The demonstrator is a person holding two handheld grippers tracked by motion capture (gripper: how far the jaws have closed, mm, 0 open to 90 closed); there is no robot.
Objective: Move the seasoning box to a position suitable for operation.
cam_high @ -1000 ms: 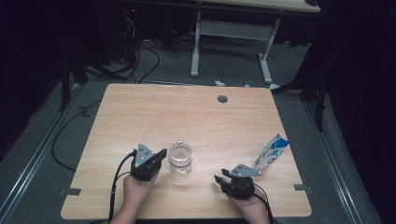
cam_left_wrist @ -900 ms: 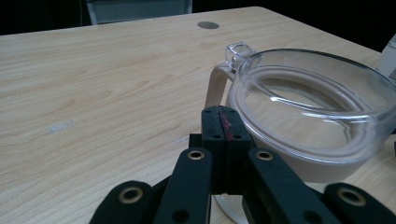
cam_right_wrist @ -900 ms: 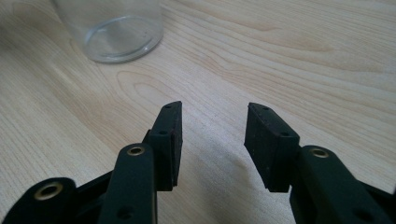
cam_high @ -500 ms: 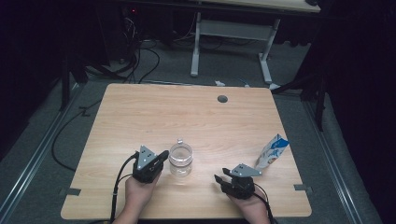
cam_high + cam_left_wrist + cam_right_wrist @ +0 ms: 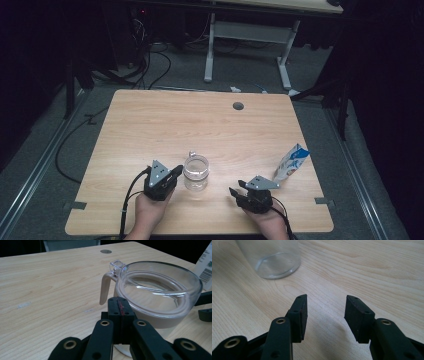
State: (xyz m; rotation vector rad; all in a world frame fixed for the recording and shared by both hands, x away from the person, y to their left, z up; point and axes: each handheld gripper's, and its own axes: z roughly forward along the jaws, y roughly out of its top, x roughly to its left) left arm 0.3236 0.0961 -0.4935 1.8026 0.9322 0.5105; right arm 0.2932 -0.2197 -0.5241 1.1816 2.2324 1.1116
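Observation:
A clear glass jar with a beige collar and a flipped-open clear lid stands near the table's front middle. In the left gripper view the jar's rim rises just behind my left gripper, whose jaws are pressed together with nothing between them. From above, the left gripper sits just left of the jar, almost touching it. My right gripper rests to the jar's right, a short way off. Its jaws stand open over bare wood, and the jar's base is ahead and to the left.
A white and blue packet stands tilted near the table's right edge, behind the right gripper; its barcode side shows past the jar. A grey cable hole is at the back. Cables trail from both grippers over the front edge.
The left gripper has drifted slightly back toward the table's near edge. The right gripper, jar and packet have not moved.

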